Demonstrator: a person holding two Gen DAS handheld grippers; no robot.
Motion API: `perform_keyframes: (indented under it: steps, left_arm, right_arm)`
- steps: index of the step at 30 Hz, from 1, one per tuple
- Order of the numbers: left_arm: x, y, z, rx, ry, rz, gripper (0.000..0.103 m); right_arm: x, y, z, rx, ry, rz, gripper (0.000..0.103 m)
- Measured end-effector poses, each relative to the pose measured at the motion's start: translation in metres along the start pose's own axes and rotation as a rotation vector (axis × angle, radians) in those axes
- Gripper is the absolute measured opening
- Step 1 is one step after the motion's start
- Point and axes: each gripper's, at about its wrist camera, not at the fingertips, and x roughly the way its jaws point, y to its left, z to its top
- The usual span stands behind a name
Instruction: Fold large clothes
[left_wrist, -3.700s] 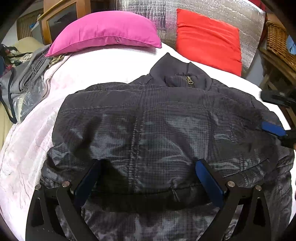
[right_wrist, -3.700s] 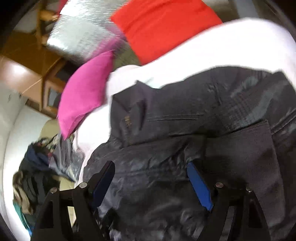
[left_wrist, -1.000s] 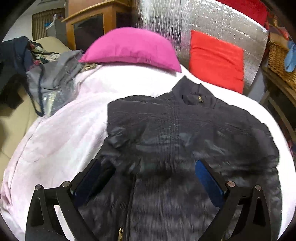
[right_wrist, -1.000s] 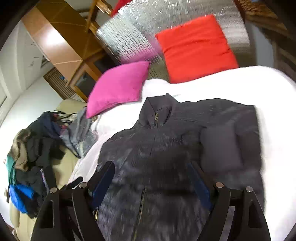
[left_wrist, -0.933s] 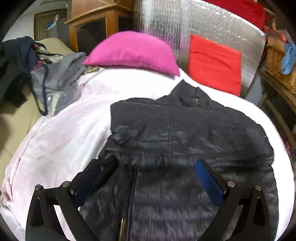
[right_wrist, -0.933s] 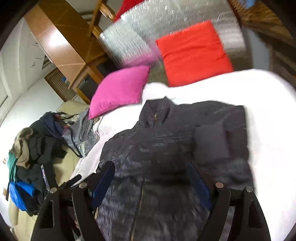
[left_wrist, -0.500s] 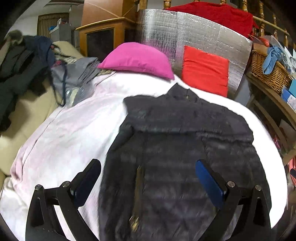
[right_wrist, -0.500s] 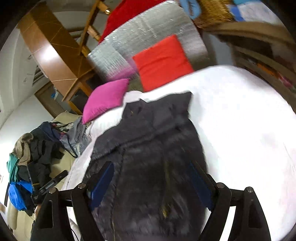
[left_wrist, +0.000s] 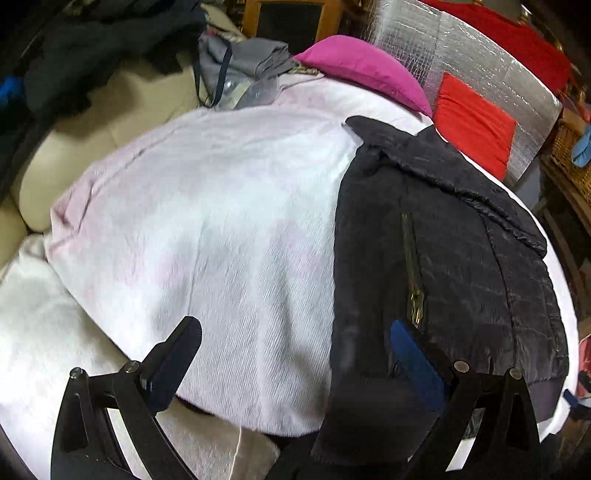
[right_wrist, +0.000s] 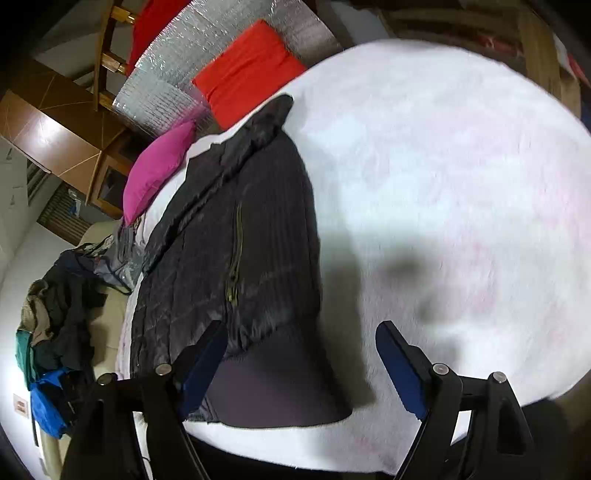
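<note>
While flat on bedspread (left_wrist: 221, 221) (pale), jacket (left_wrist: 461, 240)

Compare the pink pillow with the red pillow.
The pink pillow is plump and rounded, lying on the bed; the red pillow is flatter and squarer, propped against the silver foil panel. The pink one sits nearer the clothes pile. Both are plain and lie beyond the jacket's collar.

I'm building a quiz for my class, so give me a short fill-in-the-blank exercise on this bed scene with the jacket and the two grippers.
1. The dark jacket lies on a ____ blanket.
2. The left gripper and the right gripper both have their fingers ____.
3. Next to the red cushion lies a ____ pillow.
4. The jacket's front closes with a ____.

Missing words: white; open; pink; zipper
</note>
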Motion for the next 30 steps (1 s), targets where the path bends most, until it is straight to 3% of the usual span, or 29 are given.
perform_keyframes:
  steps: [8, 24, 25, 26, 28, 30]
  left_arm:
    - [0.0, -0.004, -0.013, 0.032, 0.033, -0.046, 0.102]
    - [0.026, -0.027, -0.023, 0.092, 0.125, -0.138, 0.102]
    - [0.027, -0.029, -0.024, 0.095, 0.13, -0.14, 0.097]
    - [0.029, -0.03, -0.024, 0.1, 0.138, -0.151, 0.085]
    - [0.034, -0.032, -0.025, 0.102, 0.16, -0.181, 0.063]
    - [0.037, -0.033, -0.026, 0.093, 0.175, -0.217, 0.053]
  right_arm:
    - [0.015, 0.0, -0.009, 0.019, 0.035, 0.049, 0.085]
    - [0.023, 0.012, -0.009, -0.004, 0.044, 0.039, 0.085]
    - [0.027, 0.012, -0.009, -0.002, 0.053, 0.034, 0.084]
    - [0.029, 0.011, -0.009, 0.002, 0.06, 0.029, 0.081]
    - [0.032, 0.009, -0.01, 0.0, 0.07, -0.002, 0.067]
    - [0.033, 0.008, -0.01, -0.008, 0.079, -0.021, 0.044]
